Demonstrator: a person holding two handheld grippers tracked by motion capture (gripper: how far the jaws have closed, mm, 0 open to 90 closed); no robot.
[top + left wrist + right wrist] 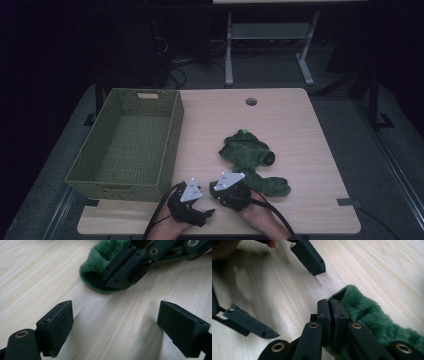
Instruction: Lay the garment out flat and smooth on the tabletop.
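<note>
the right gripper has its jaws clamped on an edge of the fuzzy green plush cloth, which lies crumpled at the table's four o'clock. the left gripper, jaws wide, holds nothing.

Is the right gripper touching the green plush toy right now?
Touching. In the right gripper view, the right gripper has its jaws shut on the edge of the green plush toy; the left gripper view shows the same pinch on the fuzzy rim.

Left tongs low, jaws wide apart; right tongs pressed together (hands side by side).
</note>
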